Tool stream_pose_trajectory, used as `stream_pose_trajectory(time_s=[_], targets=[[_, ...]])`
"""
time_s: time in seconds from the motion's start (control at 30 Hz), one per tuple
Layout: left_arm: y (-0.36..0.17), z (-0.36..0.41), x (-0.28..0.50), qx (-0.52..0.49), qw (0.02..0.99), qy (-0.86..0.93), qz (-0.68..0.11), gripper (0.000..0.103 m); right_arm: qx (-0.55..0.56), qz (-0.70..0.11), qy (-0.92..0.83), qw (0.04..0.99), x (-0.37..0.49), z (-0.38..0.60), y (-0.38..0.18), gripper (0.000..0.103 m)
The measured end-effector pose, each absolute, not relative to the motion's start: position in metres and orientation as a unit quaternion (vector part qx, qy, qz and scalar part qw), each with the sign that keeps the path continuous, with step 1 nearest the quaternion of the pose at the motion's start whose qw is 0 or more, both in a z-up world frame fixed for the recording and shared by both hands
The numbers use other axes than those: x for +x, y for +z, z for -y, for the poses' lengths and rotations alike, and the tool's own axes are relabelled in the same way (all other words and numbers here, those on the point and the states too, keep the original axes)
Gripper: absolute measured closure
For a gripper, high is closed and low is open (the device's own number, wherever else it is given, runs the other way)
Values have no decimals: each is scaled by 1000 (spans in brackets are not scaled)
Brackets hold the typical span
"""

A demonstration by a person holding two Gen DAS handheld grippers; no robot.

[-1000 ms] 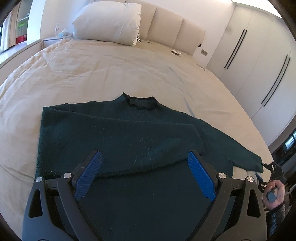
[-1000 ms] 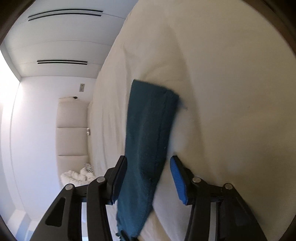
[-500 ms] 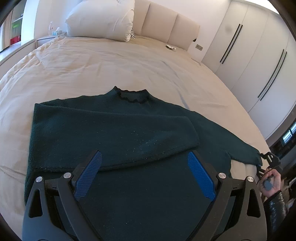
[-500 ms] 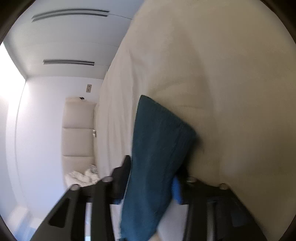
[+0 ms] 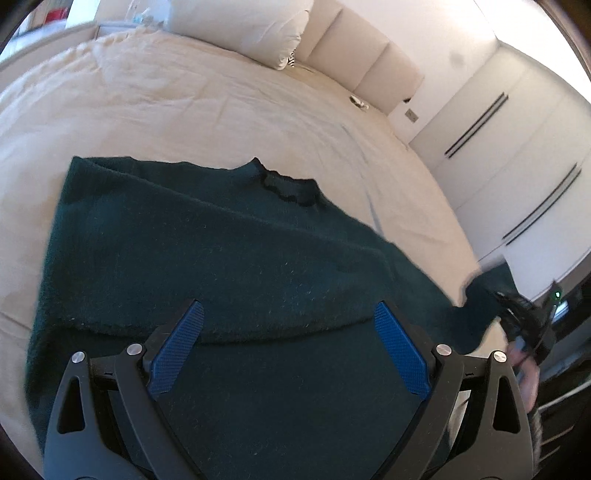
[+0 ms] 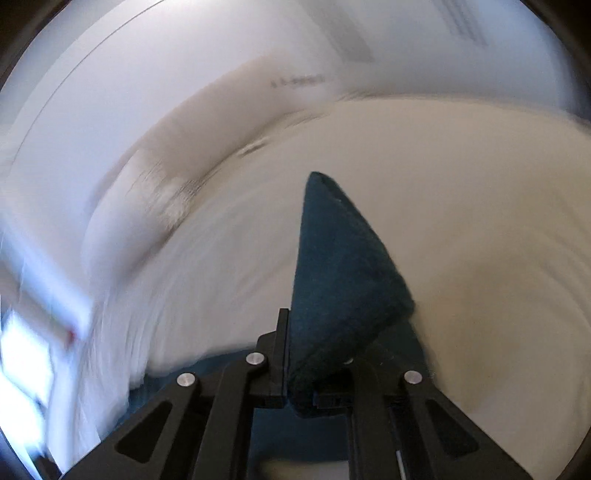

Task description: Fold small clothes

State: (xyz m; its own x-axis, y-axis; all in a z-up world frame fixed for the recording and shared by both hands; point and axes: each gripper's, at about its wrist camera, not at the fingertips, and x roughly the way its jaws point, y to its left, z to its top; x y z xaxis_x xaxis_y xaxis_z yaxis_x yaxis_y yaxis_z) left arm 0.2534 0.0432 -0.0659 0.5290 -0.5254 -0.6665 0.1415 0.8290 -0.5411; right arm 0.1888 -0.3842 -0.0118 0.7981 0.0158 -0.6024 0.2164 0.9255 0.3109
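Note:
A dark green sweater point(image 5: 229, 266) lies flat on the cream bed point(image 5: 184, 110), its collar toward the headboard. One sleeve is folded across its chest. My left gripper point(image 5: 288, 347) is open and empty, hovering over the sweater's lower half. My right gripper point(image 6: 317, 354) is shut on the cuff of the other sleeve point(image 6: 340, 266) and holds it lifted off the bed. In the left wrist view the right gripper point(image 5: 524, 317) is at the far right, with the sleeve end point(image 5: 484, 291) raised.
A white pillow point(image 5: 243, 26) and a padded headboard point(image 5: 365, 62) are at the far end of the bed. White wardrobe doors point(image 5: 517, 147) line the right side. A small object point(image 5: 358, 101) lies near the headboard.
My right gripper closed on the sleeve cuff, lifted it and swung; its view is blurred by motion. My left gripper shifted slightly and stayed open.

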Motion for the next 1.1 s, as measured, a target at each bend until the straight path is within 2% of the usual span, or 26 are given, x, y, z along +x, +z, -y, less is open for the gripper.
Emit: stream_pose_trajectory(time_s=[0.1, 0.17, 0.4, 0.67, 0.7, 0.77, 0.8, 0.83, 0.87, 0.9, 1.0, 1.07, 1.1], targets=[[-71, -50, 265, -274, 820, -220, -451, 8, 42, -355, 44, 933, 227, 270, -29, 94], [-77, -54, 273, -307, 801, -234, -458, 8, 7, -373, 71, 925, 235, 228, -46, 94], [-109, -44, 307, -392, 719, -268, -508, 8, -80, -390, 90, 913, 216, 177, -79, 94], [-124, -13, 334, -387, 688, -281, -546, 11, -118, -379, 94, 913, 203, 167, -82, 92], [-126, -9, 336, -382, 688, -281, -549, 15, -115, -381, 97, 912, 203, 168, -82, 90], [-131, -3, 338, -367, 685, -284, -562, 45, -106, -387, 100, 911, 199, 170, -81, 88], [-132, -1, 338, -361, 685, -283, -566, 53, -100, -391, 104, 909, 198, 173, -80, 82], [-134, 1, 337, -358, 684, -283, -569, 66, -91, -396, 107, 907, 196, 178, -79, 77], [-136, 2, 336, -356, 683, -282, -572, 71, -78, -399, 107, 908, 191, 183, -77, 67], [-138, 2, 336, -357, 682, -282, -573, 71, -58, -397, 105, 910, 184, 193, -72, 57], [-140, 1, 334, -353, 682, -283, -575, 74, 33, -395, 99, 913, 158, 236, -57, 48], [-138, 0, 333, -342, 690, -277, -575, 91, 128, -393, 98, 905, 148, 273, -53, 41], [-137, 0, 332, -338, 692, -275, -576, 94, 208, -392, 96, 891, 141, 302, -55, 39]])
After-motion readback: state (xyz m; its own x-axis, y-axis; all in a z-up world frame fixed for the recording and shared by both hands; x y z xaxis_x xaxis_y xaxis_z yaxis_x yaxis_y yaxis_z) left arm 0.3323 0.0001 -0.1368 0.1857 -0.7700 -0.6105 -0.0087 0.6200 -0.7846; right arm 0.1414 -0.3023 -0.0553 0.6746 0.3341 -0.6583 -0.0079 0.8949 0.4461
